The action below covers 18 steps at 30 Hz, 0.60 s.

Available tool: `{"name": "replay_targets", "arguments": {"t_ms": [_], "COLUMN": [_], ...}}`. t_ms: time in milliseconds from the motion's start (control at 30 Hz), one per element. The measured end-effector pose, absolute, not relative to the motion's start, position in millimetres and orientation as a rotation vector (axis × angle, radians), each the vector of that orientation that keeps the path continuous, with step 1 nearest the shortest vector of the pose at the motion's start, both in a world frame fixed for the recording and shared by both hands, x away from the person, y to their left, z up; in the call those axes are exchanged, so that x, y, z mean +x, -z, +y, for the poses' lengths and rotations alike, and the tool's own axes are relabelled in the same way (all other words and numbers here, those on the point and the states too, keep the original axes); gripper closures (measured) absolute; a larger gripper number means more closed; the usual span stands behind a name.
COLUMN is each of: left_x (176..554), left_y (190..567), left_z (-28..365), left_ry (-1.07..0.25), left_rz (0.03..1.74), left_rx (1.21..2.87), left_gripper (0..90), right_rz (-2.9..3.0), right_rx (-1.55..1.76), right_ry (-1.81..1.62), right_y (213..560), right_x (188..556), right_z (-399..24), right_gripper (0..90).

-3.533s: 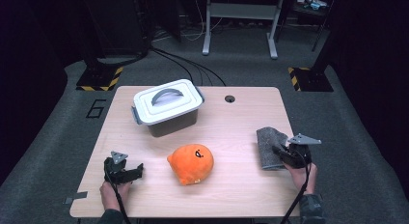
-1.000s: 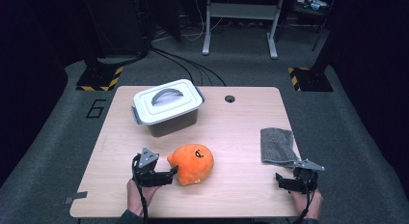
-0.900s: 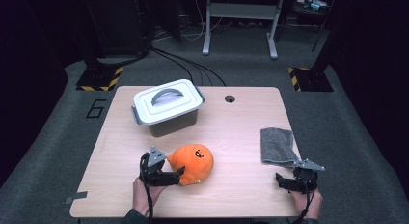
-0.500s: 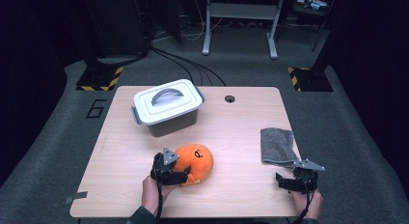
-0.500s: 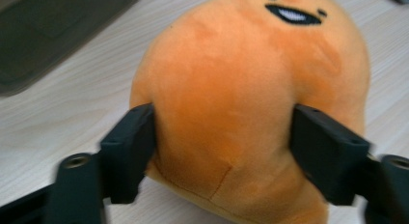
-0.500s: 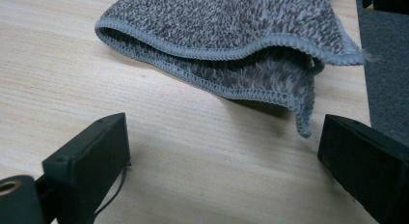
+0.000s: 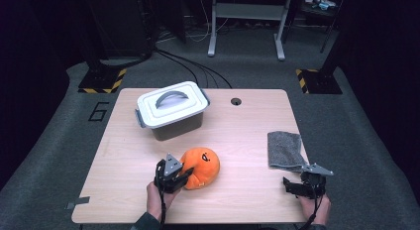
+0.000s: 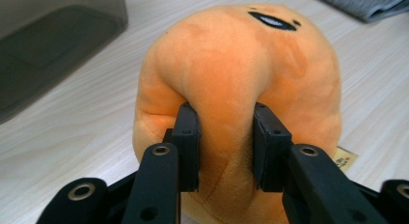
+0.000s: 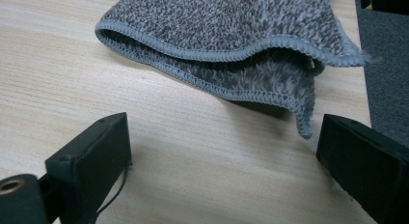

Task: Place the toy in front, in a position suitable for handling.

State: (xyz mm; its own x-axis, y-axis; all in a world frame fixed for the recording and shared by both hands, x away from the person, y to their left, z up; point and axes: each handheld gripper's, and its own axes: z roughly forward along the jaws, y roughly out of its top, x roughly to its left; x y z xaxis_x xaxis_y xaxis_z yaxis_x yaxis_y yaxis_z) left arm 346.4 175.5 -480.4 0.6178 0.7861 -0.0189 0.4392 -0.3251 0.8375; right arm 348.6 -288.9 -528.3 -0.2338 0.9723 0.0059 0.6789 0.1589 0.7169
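An orange plush toy point(image 7: 202, 162) with a small face lies at the middle front of the wooden table point(image 7: 247, 126). My left gripper point(image 7: 179, 176) is at the toy's left side. Its jaws have just been closing, and in the left gripper view the pads point(image 8: 188, 132) now pinch a fold of the plush toy point(image 8: 241, 55) between them. A folded grey cloth point(image 7: 285, 149) lies near the table's right edge. My right gripper point(image 7: 295, 186) rests just in front of it, open, and the cloth's near hem point(image 9: 231, 26) lies beyond its wide-set fingers point(image 9: 96, 147).
A grey storage box with a white handled lid point(image 7: 171, 108) stands behind the toy, left of centre; its dark wall point(image 8: 43, 50) is close to the toy. A cable hole point(image 7: 236, 101) sits at the table's back. Dark floor surrounds the table.
My left gripper has moved right from the table's front left up to the plush toy and its jaws have shut on the toy's side. The right gripper has stayed still.
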Motion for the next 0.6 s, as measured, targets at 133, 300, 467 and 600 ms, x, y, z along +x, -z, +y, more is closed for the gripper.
{"name": "replay_targets", "arguments": {"t_ms": [133,300,467,600], "left_x": [349,351,352,356], "left_y": [476,471,466,460], "left_z": [178,175,172,164], "left_ry": [-0.457,-0.444,-0.377,-0.358], "left_rz": [0.923,0.885,0.804,0.729], "left_rx": [1.946,1.958,1.942,1.975], "left_gripper": [70.6,70.6,70.5,70.4], "right_rz": [1.980,1.980,1.982,1.982], "right_rx": [1.564,1.563,1.562,1.561], "right_ry": [-0.842,-0.842,-0.841,-0.841], "right_y": [528,528,528,528], "right_x": [348,348,348,348], "right_z": [-289,-289,-289,-289], "right_gripper": [4.5,4.6,4.7,4.7]}}
